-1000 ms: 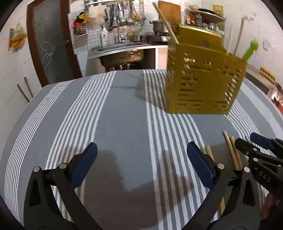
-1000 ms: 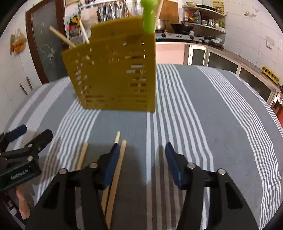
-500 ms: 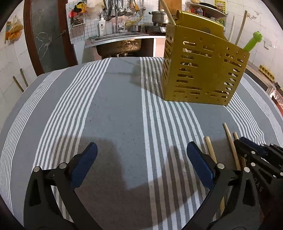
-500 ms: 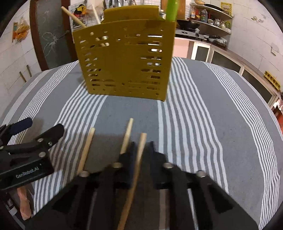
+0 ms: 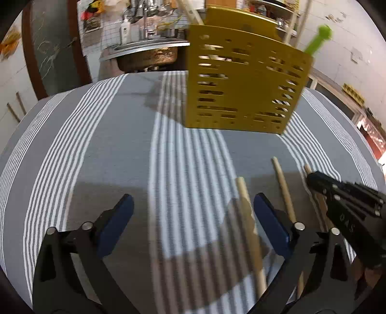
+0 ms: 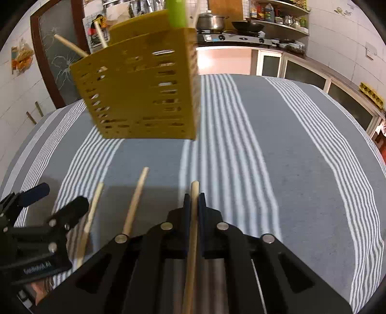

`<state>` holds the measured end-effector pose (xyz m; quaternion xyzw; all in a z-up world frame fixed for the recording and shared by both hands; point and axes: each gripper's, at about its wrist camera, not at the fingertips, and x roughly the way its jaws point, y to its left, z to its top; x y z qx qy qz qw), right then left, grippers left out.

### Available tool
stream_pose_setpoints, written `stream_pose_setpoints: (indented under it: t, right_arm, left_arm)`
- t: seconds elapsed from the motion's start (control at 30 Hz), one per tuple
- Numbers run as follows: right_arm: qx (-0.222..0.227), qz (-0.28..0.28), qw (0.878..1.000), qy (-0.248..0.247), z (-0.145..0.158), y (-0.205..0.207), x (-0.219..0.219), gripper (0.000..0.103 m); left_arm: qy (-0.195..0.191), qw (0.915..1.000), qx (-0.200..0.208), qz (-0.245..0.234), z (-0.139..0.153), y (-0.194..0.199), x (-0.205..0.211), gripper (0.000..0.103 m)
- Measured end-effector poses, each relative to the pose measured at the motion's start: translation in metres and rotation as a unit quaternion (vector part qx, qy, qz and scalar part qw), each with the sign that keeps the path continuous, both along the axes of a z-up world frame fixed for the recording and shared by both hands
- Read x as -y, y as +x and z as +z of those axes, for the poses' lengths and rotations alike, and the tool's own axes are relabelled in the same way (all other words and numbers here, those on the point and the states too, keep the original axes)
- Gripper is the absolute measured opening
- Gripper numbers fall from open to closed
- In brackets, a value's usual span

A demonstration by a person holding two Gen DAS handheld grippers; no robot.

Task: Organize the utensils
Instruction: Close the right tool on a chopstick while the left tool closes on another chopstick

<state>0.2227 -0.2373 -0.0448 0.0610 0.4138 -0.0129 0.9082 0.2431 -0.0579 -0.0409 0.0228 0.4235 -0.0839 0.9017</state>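
So the right gripper (image 6: 192, 200) has its blue pads pressed tight on a wooden chopstick (image 6: 193, 231), which runs straight back between the fingers with the tip poking out just past them. The left gripper (image 5: 193, 217) is spread wide over the striped tablecloth (image 5: 108, 145), nothing between its pads.

Two more chopsticks lie loose on the cloth. In the right wrist view, the middle chopstick (image 6: 135, 200) sits just left of the held one, and the far-left chopstick (image 6: 93, 215) is partly tucked behind the left gripper's black frame, so that tool is kind of blocking it. From the left wrist view, one stick (image 5: 248, 229) passes between the left gripper's open fingers near the right pad, and another (image 5: 284, 190) lies just outside that pad. Can't tell from the blur whether anything's touching them.

The yellow slotted utensil holder (image 6: 144, 91) stands upright further back on the cloth, well apart from both grippers. It already has a green-handled utensil (image 5: 318, 38) and a couple of wooden sticks (image 6: 70, 46) sticking out the top. Nothing on the cloth between the grippers and the holder.

Behind the table there's a sink (image 5: 149, 48), a stove with a pot (image 6: 212, 20), and cluttered shelves (image 6: 279, 14).
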Motion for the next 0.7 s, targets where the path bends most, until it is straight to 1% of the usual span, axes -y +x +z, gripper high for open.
stream_pose_setpoints:
  t: [0.1,0.17,0.2,0.23,0.27,0.3,0.37,0.4,0.47,0.53,0.7]
  right_arm:
    - [0.001,-0.005,1.000,0.013,0.000,0.001,0.008,0.006]
    - [0.001,-0.006,1.000,0.019,0.000,0.002,0.010,0.006]
    - [0.001,-0.006,1.000,0.018,0.000,0.003,0.011,0.006]
    - [0.002,-0.006,1.000,0.017,0.000,0.003,0.010,0.006]
    - [0.002,-0.006,1.000,0.015,0.000,0.004,0.011,0.006]
    - [0.003,-0.006,1.000,0.013,0.001,0.004,0.010,0.006]
    - [0.003,-0.007,1.000,0.010,0.000,0.005,0.008,0.006]
    - [0.003,-0.007,1.000,0.009,0.000,0.005,0.007,0.006]
    - [0.004,-0.007,1.000,0.008,0.000,0.002,0.007,0.006]
    - [0.004,-0.008,1.000,0.004,0.000,0.003,0.006,0.006]
    - [0.009,-0.012,1.000,-0.006,0.000,0.001,0.002,0.006]
  left_arm:
    - [0.021,0.9997,0.000,-0.016,-0.004,-0.003,0.015,0.084]
    - [0.020,0.9994,-0.012,-0.026,-0.007,-0.003,0.021,0.069]
    - [0.019,0.9993,-0.013,-0.028,-0.007,-0.003,0.024,0.067]
    - [0.019,0.9993,-0.011,-0.029,-0.006,-0.004,0.025,0.061]
    - [0.016,0.9992,-0.012,-0.033,-0.005,-0.003,0.027,0.050]
    - [0.011,0.9991,-0.015,-0.038,-0.004,-0.003,0.028,0.045]
    - [0.009,0.9991,-0.017,-0.037,-0.004,-0.002,0.029,0.031]
    - [0.008,0.9991,-0.018,-0.038,-0.004,-0.003,0.029,0.029]
    - [0.006,0.9991,-0.019,-0.038,-0.004,-0.003,0.031,0.017]
    - [0.005,0.9991,-0.018,-0.038,-0.004,-0.002,0.031,0.009]
    - [0.006,0.9991,-0.011,-0.041,-0.005,-0.001,0.031,0.006]
